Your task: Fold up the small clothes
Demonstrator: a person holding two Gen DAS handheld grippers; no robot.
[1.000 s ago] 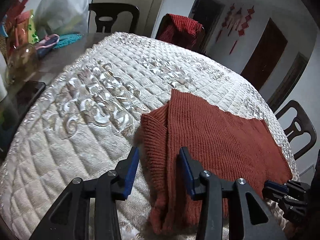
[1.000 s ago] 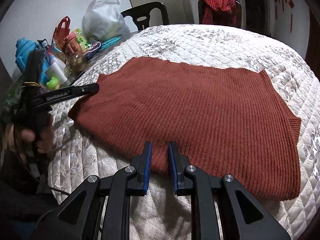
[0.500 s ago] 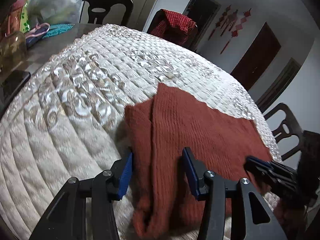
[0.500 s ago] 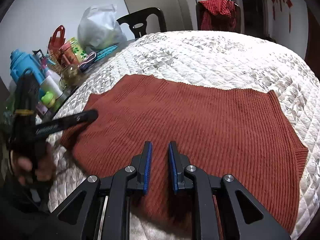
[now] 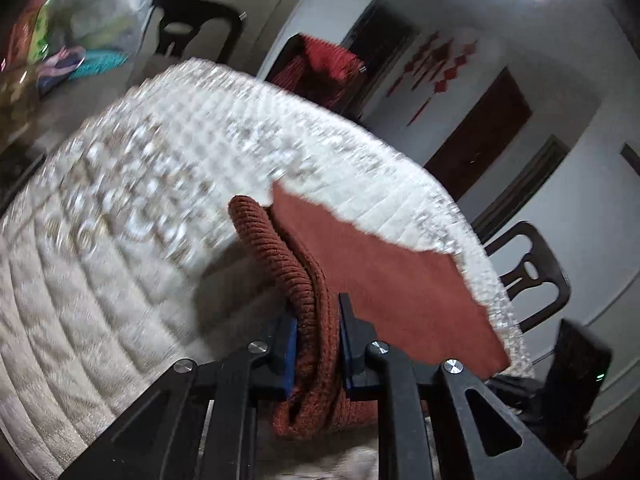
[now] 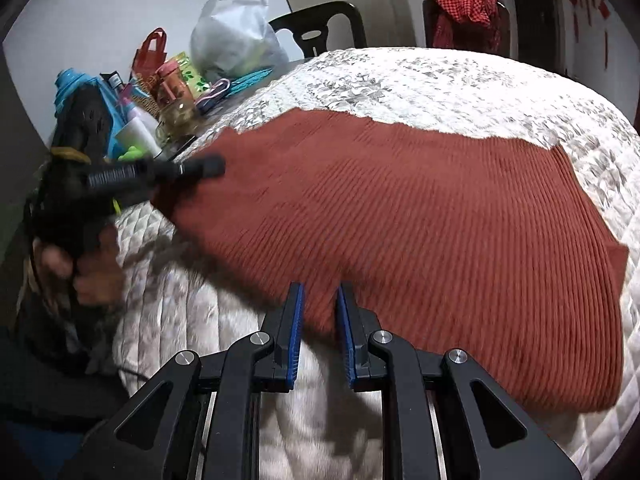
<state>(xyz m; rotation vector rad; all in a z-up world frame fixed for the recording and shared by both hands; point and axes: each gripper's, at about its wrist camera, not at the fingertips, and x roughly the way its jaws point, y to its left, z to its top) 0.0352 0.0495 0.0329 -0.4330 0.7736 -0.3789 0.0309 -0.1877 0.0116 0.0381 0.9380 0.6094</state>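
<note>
A rust-red ribbed knit sweater point(image 6: 420, 216) lies on a round table under a white quilted cover point(image 6: 460, 88). My left gripper point(image 5: 318, 332) is shut on the sweater's bunched left edge point(image 5: 288, 264) and lifts it off the cover. In the right wrist view the left gripper point(image 6: 160, 172) shows at the sweater's left side. My right gripper point(image 6: 319, 320) is shut on the sweater's near hem, which is raised off the cover.
Bottles, a blue jug point(image 6: 76, 84), a red bag and a white plastic bag point(image 6: 236, 44) crowd the table's far left. Dark chairs point(image 5: 532, 276) stand around the table; one holds a red cloth point(image 6: 466, 16). The quilted cover point(image 5: 120, 220) spreads left of the sweater.
My left gripper closed on the sweater's left edge and lifted it. My right gripper kept its hold and raised the near hem; the sweater now tilts up off the cover.
</note>
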